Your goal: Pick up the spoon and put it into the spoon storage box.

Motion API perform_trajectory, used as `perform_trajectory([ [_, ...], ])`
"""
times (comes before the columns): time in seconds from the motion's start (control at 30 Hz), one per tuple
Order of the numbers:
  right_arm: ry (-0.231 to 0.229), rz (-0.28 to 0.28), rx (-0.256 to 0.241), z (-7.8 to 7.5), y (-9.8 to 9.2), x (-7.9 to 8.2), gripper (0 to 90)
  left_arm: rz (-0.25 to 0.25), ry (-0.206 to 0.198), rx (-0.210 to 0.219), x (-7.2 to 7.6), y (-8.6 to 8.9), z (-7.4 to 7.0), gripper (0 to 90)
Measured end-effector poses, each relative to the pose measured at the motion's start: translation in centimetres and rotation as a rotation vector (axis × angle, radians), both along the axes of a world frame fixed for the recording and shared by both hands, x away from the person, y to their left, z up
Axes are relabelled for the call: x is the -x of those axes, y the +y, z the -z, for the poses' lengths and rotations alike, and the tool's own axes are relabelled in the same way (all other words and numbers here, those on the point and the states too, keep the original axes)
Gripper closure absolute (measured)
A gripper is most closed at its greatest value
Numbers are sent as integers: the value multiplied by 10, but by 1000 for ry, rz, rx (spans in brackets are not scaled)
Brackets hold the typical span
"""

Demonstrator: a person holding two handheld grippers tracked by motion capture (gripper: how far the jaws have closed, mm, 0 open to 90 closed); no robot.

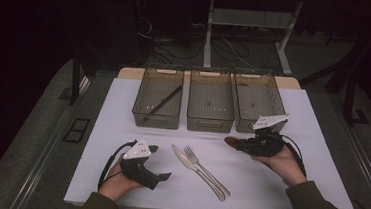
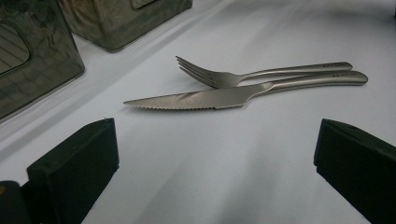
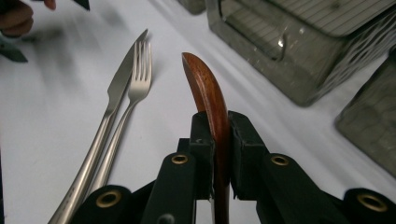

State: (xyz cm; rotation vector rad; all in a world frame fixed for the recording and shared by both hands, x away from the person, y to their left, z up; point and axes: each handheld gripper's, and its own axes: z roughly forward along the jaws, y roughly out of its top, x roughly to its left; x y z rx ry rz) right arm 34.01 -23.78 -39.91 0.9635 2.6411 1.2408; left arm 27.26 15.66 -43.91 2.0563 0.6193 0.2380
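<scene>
Clamping a wooden spoon (image 3: 208, 91) edge-on between the pads of the right gripper (image 3: 218, 140), jaws closed tight on the reddish-brown wood, rounded tip sticking out past the fingertips. In the high view, holding that wooden spoon (image 1: 231, 141) low over the white table (image 1: 267, 191), tip pointing toward the table's middle, just in front of the gap between the middle bin and the right bin. Resting the right gripper (image 1: 244, 144) in the person's right hand (image 1: 281, 164), grey three-cornered plate on top, cable trailing back toward the sleeve.

Lying side by side near the middle of the table: a knife (image 1: 189, 164) and a fork (image 1: 206, 170), handles touching, blade and tines pointing toward the bins. Seeing the same knife (image 2: 224, 95) and fork (image 2: 252, 73) ahead of the left gripper (image 2: 215, 154), jaws spread wide with nothing between them but bare table.

Hovering the left gripper (image 1: 160, 175) near the table's front edge, just left of the cutlery, cupped in the left hand (image 1: 117, 182).

Standing in a row at the far side: left bin (image 1: 158, 98) with a dark stick-like thing inside, too dim to identify, then middle bin (image 1: 210, 100) and right bin (image 1: 258, 97), all three of smoky see-through plastic.
</scene>
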Motion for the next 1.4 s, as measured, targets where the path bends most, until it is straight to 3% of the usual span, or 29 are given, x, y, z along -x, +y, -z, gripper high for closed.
perform_trajectory([
  [0.67, -61, 86, -54, -34, 15, -32, 797, 4, -3, 0, 1, -1, -1, 0],
  [1.03, -61, 129, -36, -48, 32, -61, 799, 6, -10, -1, 2, -3, -1, 0],
  [1.4, -63, 169, 11, -57, 51, -88, 799, 2, -10, 7, 2, -2, -2, 0],
])
